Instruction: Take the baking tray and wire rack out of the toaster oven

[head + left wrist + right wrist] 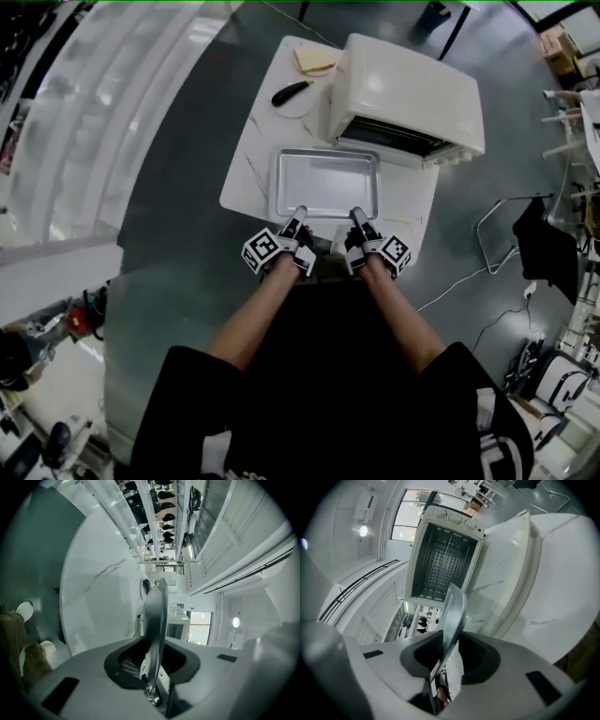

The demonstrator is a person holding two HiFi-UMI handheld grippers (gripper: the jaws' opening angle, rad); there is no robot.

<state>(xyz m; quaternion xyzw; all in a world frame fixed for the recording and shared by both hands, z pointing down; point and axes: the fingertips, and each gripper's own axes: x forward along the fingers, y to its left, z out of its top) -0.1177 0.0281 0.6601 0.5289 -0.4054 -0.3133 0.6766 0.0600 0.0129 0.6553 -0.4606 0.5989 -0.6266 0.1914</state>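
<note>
The left gripper (298, 214) and right gripper (357, 215) each have their jaws clamped on the near rim of the baking tray (325, 183). The tray is out of the toaster oven (403, 94), level over the white table (258, 141) in front of the open door. The wire rack (440, 566) sits inside the oven.

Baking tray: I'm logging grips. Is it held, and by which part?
The left gripper and the right gripper each clamp the near rim of the baking tray.
</note>
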